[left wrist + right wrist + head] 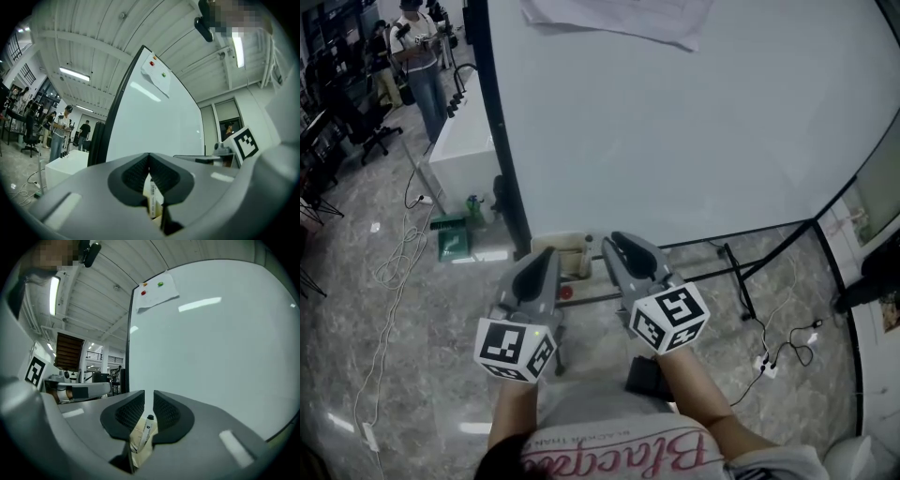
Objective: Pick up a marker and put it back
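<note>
The left gripper (pixel 149 157) and the right gripper (pixel 148 398) hide part of the tan box (pixel 572 255), so from above I can't see inside it. The left fingers are pressed together on nothing. The right fingers have a thin gap. The marker (pixel 147 427) stands in the box just past them, not pinched. The whiteboard (pixel 675 122) is behind the box.

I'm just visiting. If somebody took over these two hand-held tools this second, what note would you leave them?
Left tool: shut, empty.
Right tool: jaws slightly apart, nothing gripped.
Marker: standing in the beige holder at the foot of the whiteboard, ahead of the right tool.
Done: unclear whether it was already lifted.
To do: if not, grip it, lift it, set it back.
</note>
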Motion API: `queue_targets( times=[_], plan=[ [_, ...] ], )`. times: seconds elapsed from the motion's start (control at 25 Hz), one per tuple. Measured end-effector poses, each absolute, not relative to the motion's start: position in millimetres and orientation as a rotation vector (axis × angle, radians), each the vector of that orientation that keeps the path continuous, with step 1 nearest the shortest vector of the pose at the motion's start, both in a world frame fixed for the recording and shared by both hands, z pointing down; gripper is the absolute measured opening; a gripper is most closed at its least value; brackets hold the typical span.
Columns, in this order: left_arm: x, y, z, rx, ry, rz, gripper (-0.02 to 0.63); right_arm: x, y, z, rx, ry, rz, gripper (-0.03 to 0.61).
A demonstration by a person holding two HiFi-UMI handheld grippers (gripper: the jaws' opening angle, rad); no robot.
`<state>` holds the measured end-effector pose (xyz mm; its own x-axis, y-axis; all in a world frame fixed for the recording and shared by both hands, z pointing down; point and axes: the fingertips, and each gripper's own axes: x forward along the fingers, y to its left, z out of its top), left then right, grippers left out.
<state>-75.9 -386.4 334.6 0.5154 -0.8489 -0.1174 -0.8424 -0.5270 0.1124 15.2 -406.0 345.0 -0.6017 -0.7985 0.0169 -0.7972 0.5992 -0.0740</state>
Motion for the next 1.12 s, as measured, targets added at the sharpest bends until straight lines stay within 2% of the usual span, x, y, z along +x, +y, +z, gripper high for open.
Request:
queue_targets(
  times=[0.12,1.12],
  plan=[
    [-73,-386,334,2.710,-1.495,-0.240,-0.001,22,-394,337,-1.405,2.787,-0.095,0.002],
    [-62,-379,326,2.775,-1.447,-0.218,0.000,17,-370,339,-1.421,2.830,-0.056,0.002]
  ],
)
